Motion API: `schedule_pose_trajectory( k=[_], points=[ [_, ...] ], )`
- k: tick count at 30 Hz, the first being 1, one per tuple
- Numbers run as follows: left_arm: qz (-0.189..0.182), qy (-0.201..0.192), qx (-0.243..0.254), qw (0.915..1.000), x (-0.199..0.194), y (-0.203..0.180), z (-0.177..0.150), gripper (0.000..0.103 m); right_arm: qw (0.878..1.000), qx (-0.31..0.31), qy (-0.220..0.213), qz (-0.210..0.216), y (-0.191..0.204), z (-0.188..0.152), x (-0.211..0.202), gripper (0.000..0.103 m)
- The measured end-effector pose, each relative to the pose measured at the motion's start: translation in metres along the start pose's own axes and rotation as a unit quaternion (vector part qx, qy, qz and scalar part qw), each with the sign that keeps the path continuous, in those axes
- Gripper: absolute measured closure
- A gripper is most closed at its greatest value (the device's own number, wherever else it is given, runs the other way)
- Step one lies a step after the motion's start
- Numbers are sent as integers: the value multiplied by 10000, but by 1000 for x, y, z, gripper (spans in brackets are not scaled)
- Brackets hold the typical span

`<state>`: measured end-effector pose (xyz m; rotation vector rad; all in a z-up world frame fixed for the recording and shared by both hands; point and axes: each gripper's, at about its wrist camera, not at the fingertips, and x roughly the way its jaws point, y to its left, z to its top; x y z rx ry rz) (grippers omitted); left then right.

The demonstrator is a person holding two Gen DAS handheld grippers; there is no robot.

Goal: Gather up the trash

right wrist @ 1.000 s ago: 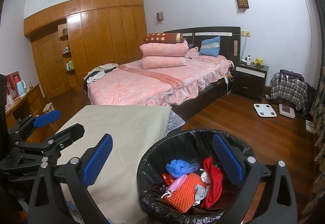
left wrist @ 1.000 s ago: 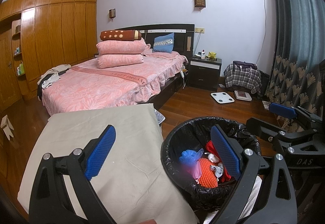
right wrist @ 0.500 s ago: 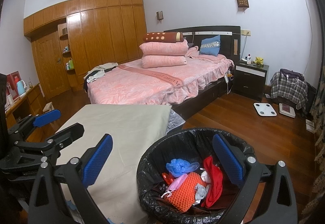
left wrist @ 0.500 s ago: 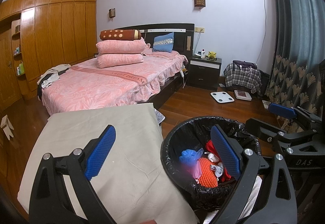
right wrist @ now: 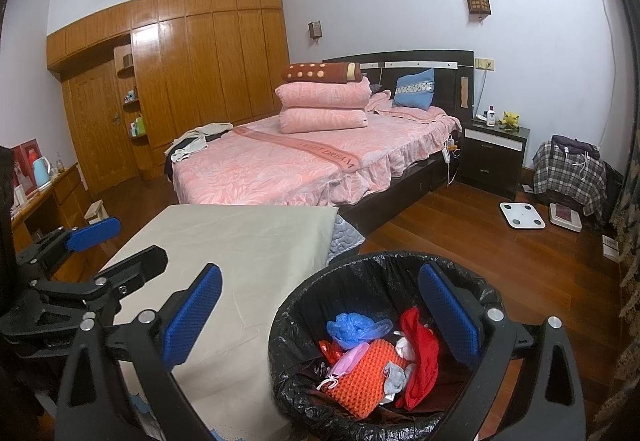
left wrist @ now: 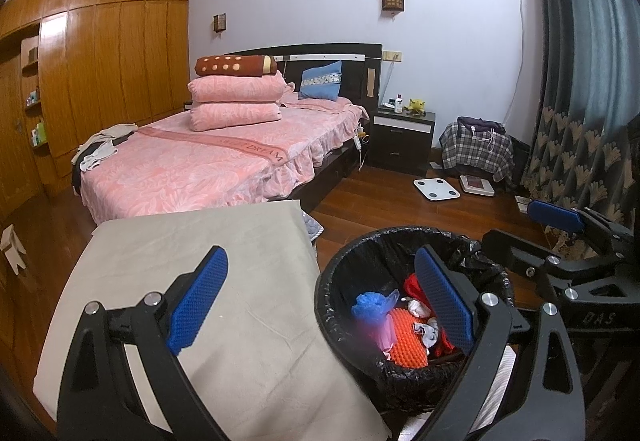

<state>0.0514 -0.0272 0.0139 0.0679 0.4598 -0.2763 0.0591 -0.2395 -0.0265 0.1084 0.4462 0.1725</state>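
Trash point(right wrist: 370, 357) sits piled in the bin point(right wrist: 304, 305) on the floor off the tabletop's point(right wrist: 240, 241) right edge, below both tongs, left point(left wrist: 320, 305) and right point(right wrist: 320, 317), each spread wide and empty; right nearer.

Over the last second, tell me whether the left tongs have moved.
No. In the left wrist view the trash bin and the bed sit where they did a second ago against the left tongs, which stay open and empty.
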Motion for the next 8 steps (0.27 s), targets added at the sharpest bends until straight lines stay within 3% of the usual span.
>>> schedule_pose_trajectory(
  k=[8],
  points=[
    [9, 8, -1, 10000, 1, 0, -7, 11, 10000, -1, 10, 0, 0, -1, 1, 6]
  ],
)
